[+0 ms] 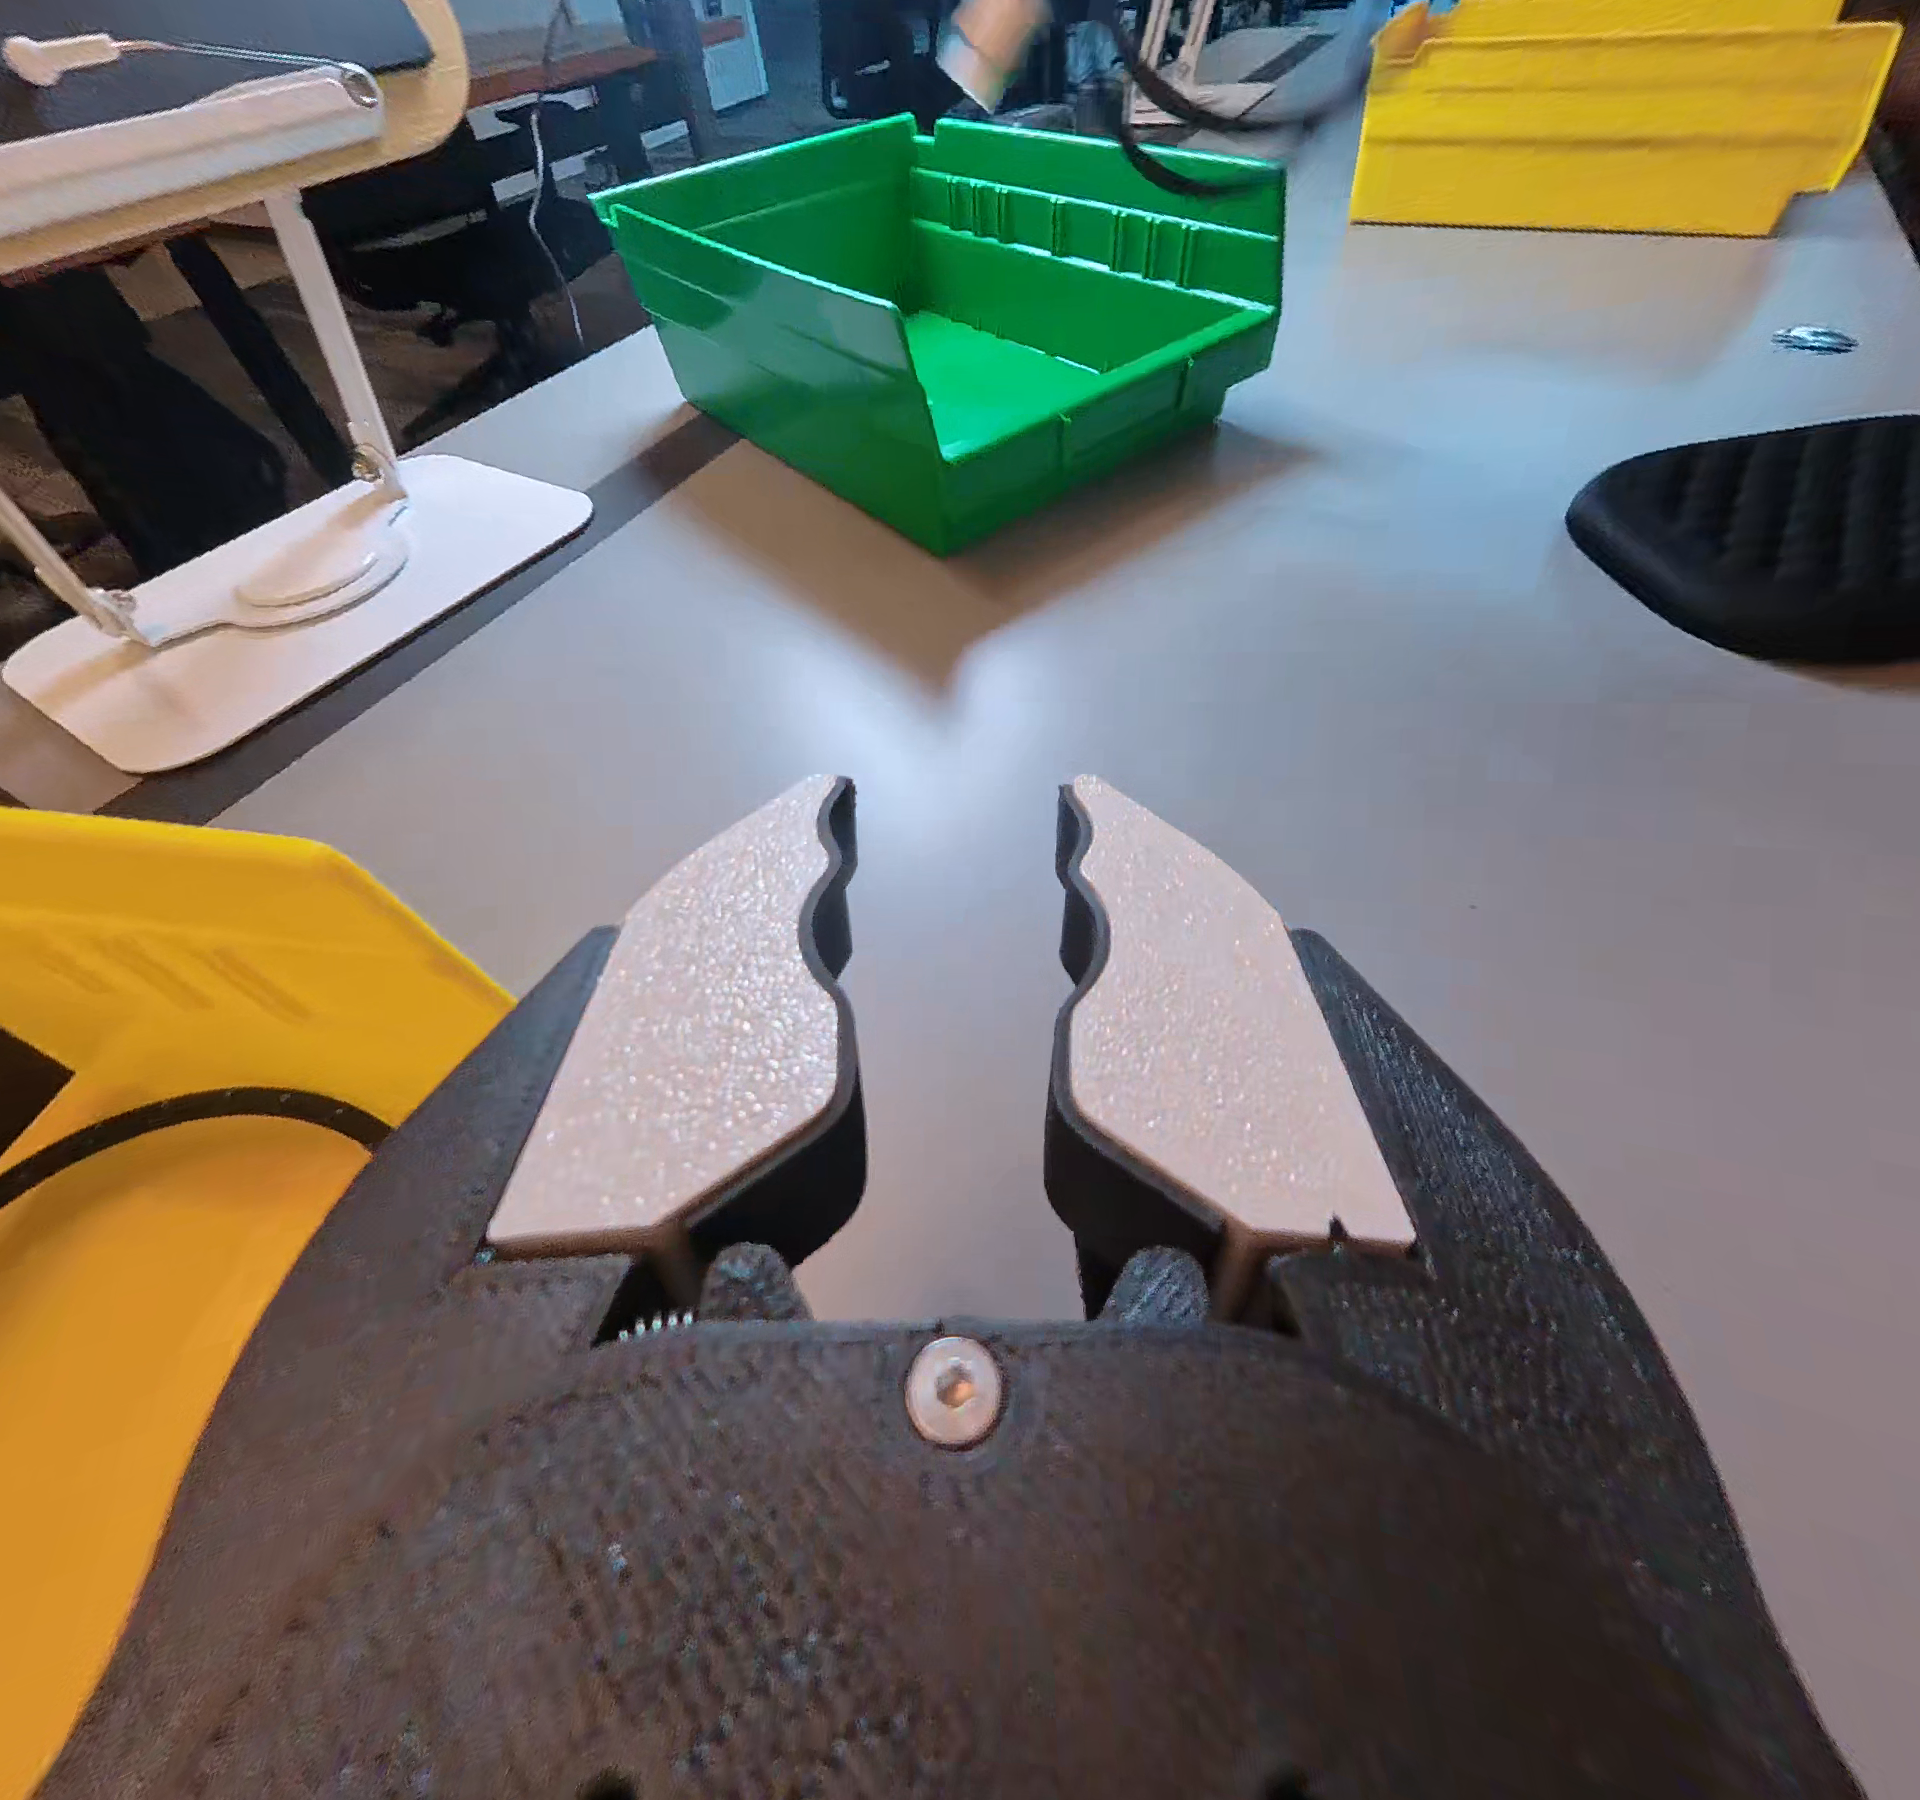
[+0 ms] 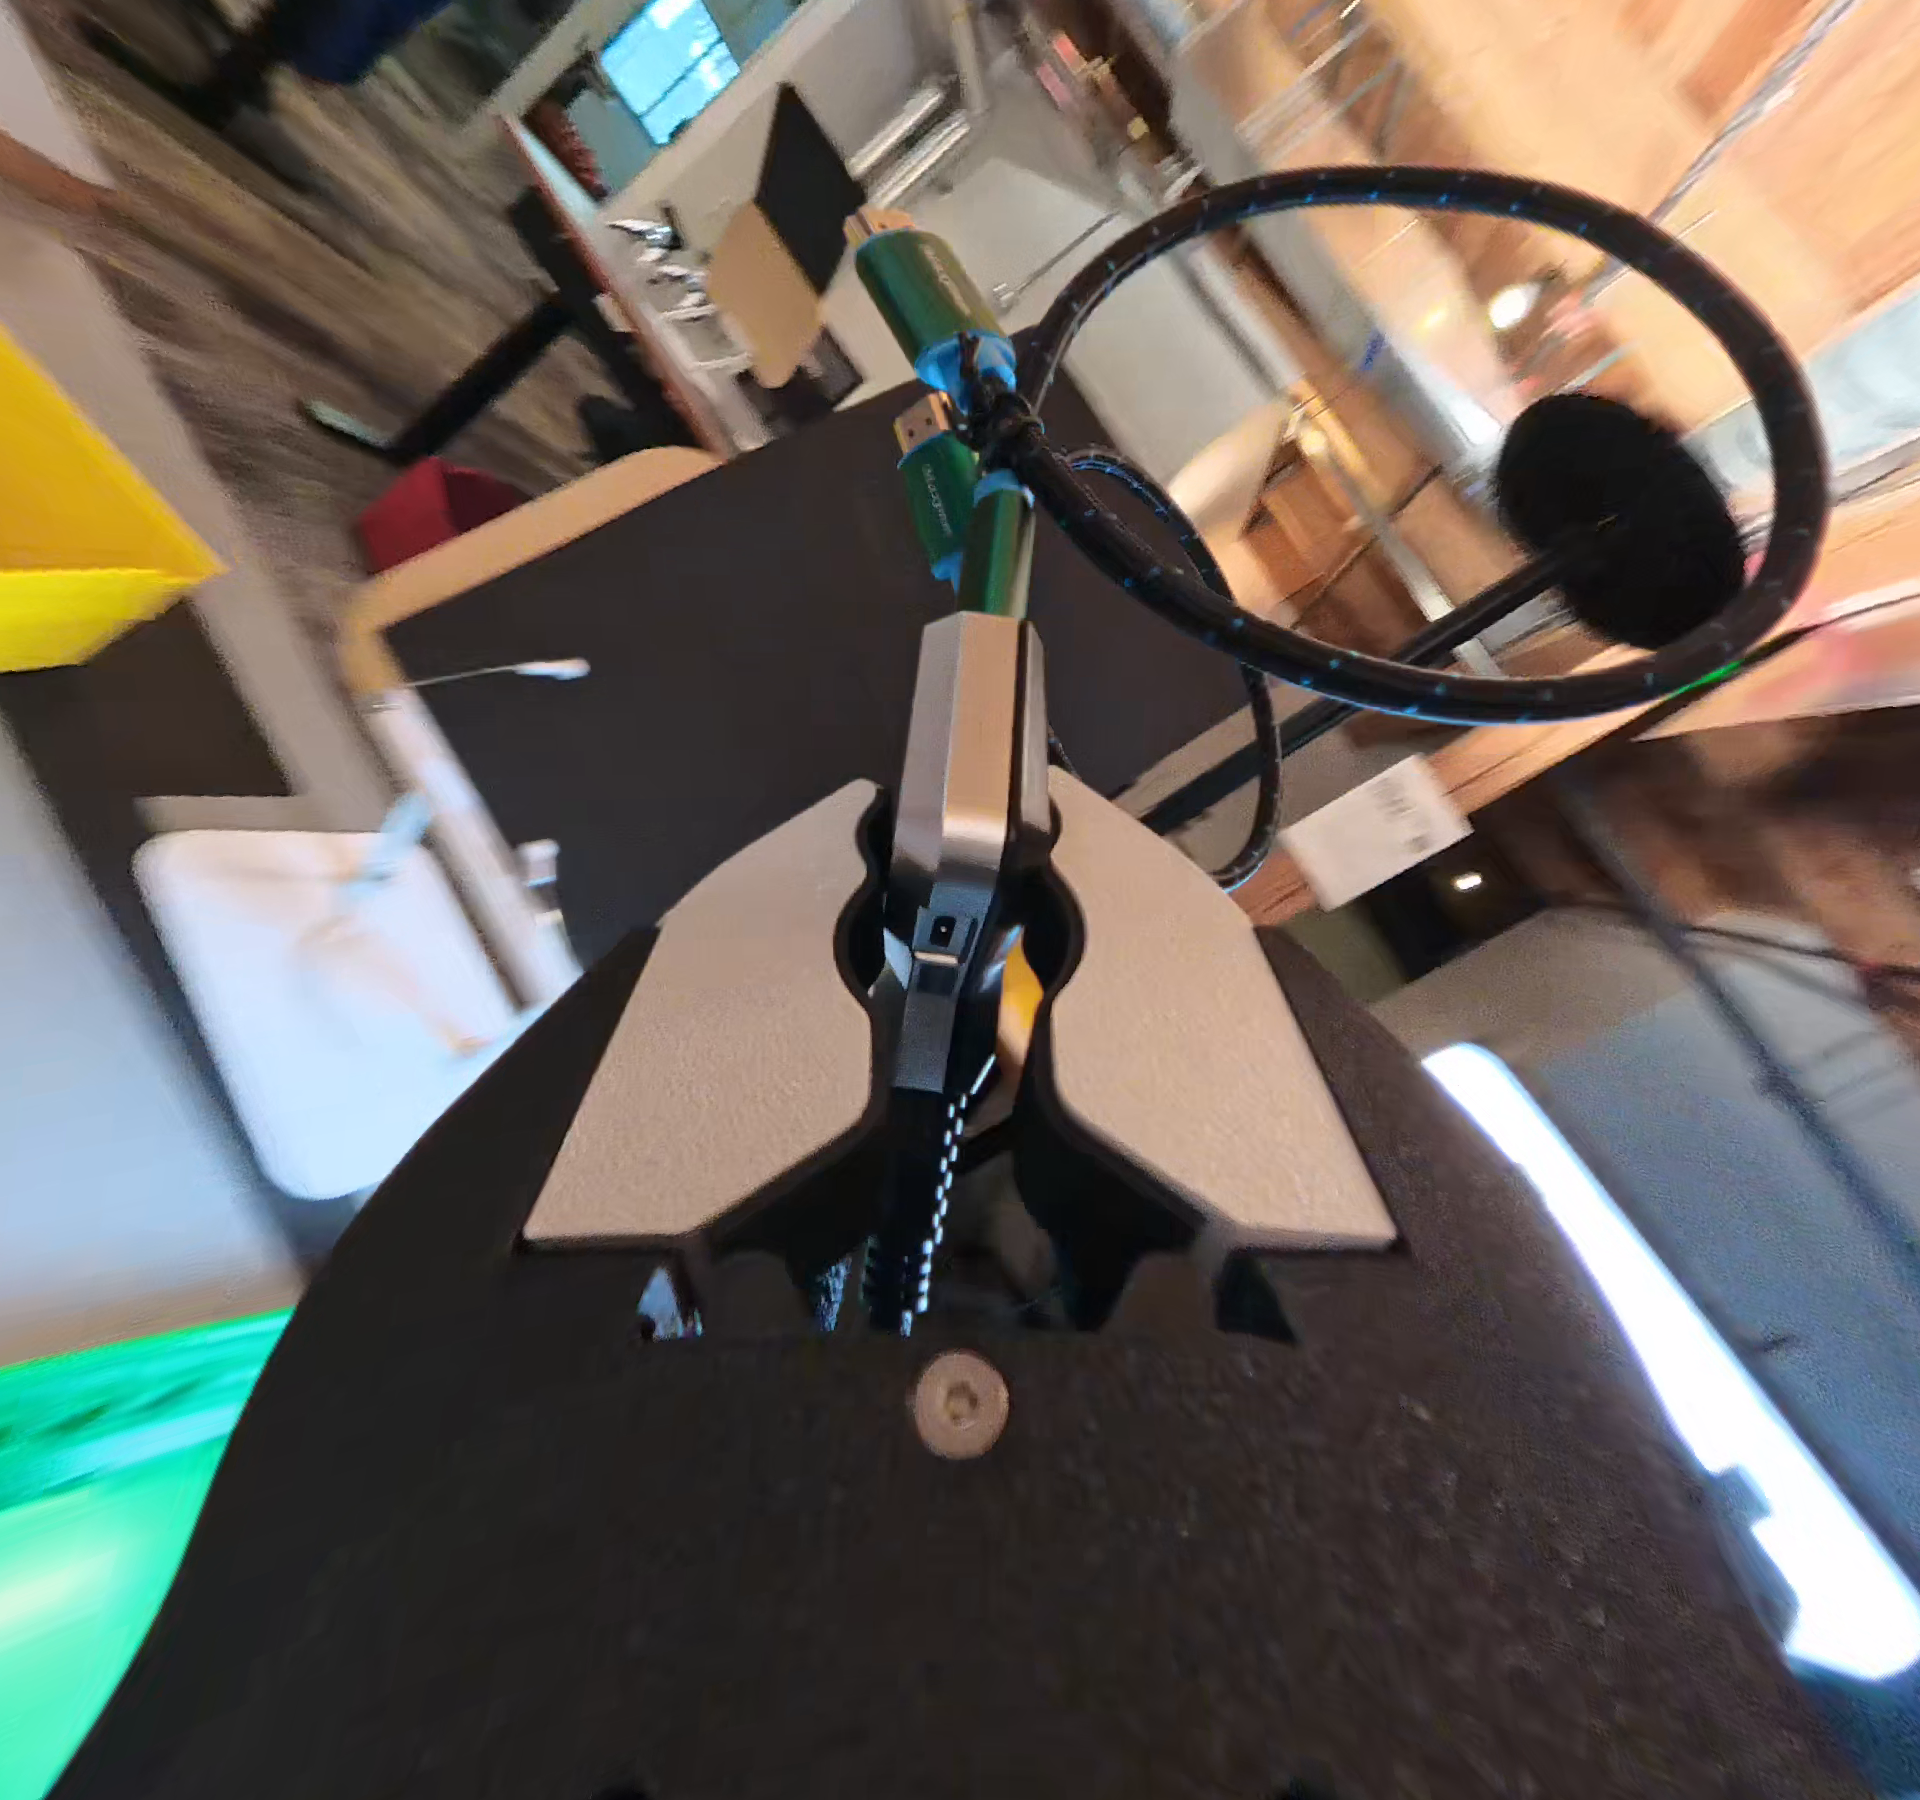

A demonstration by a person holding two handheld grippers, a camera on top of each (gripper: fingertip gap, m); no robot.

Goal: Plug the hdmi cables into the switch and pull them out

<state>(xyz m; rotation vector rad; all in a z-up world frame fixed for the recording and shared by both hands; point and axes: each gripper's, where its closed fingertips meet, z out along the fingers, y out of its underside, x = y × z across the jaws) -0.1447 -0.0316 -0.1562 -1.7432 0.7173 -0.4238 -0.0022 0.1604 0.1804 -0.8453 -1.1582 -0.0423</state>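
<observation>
Above tabletop [image 1: 1299, 711], near green bin [image 1: 935, 337]: right hand-held gripper [image 2: 961, 815] clamping switch [image 2: 961, 753] aloft, steadying ports. Hdmi cables [image 2: 1455, 400] dangling. Left hand-held gripper [image 1: 956, 815] hovering parted, empty, readying for plug.

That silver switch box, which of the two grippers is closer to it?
Right. The right gripper is clamped on the silver switch, lifted in the air. The left gripper is open and empty, low over the table, well apart from it.
</observation>
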